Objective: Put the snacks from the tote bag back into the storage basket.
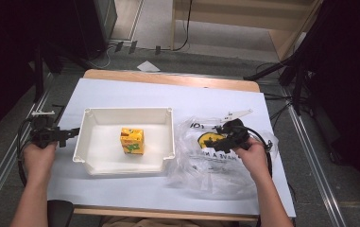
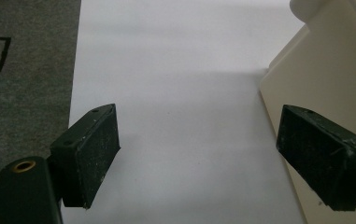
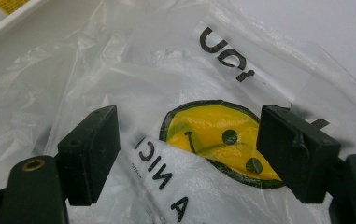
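Observation:
A yellow and green juice carton [image 1: 132,141] stands inside a white plastic bin [image 1: 85,142] near the table's middle. Right of the bin lies a crumpled clear plastic bag [image 1: 206,165] printed with a yellow smiley face [image 3: 217,135] and black letters. My right gripper [image 1: 217,142] hovers over the bag, open [image 3: 199,154], the smiley between its jaws. My left gripper [image 1: 71,134] is open just left of the bin's outer wall [image 2: 325,84], over bare white table cover [image 2: 185,116], with nothing between its jaws [image 2: 199,158].
A white cover lies over the wooden table [image 1: 168,78]. Grey carpet [image 2: 26,70] lies past the table's left edge. Black stands and cables [image 1: 286,71] flank the table. A small white piece [image 1: 236,114] lies behind the bag.

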`<action>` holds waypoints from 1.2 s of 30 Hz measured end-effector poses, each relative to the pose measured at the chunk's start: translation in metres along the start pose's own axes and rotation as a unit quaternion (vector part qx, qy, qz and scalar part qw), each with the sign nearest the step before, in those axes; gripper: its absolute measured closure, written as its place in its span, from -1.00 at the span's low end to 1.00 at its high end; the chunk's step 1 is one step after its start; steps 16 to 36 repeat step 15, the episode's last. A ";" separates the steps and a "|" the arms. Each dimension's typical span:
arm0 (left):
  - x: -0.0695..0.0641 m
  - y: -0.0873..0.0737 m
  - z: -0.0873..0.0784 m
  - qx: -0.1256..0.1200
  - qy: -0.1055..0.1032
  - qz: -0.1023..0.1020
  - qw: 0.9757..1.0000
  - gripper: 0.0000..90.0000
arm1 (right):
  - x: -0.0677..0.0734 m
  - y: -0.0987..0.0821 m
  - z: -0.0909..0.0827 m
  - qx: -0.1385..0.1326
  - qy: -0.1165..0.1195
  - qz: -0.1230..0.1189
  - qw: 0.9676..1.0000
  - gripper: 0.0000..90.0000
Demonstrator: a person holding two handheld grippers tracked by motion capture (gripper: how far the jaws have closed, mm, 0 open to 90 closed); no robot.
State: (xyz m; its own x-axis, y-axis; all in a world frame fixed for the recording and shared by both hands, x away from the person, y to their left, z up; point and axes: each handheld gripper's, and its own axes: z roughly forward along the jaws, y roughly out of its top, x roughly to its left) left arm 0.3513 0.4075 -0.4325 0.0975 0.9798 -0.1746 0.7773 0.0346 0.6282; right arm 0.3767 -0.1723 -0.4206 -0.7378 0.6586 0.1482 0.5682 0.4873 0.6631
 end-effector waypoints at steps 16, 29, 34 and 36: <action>-0.001 0.001 -0.001 -0.017 0.000 -0.004 1.000 -0.69 | 0.001 0.000 0.004 0.010 0.001 -0.003 1.000 -0.49; -0.001 0.001 -0.001 -0.017 0.000 -0.004 1.000 -0.69 | 0.001 0.000 0.004 0.010 0.001 -0.003 1.000 -0.49; -0.001 0.001 -0.001 -0.017 0.000 -0.004 1.000 -0.69 | 0.001 0.000 0.004 0.010 0.001 -0.003 1.000 -0.49; -0.001 0.001 -0.001 -0.017 0.000 -0.004 1.000 -0.69 | 0.001 0.000 0.004 0.010 0.001 -0.003 1.000 -0.49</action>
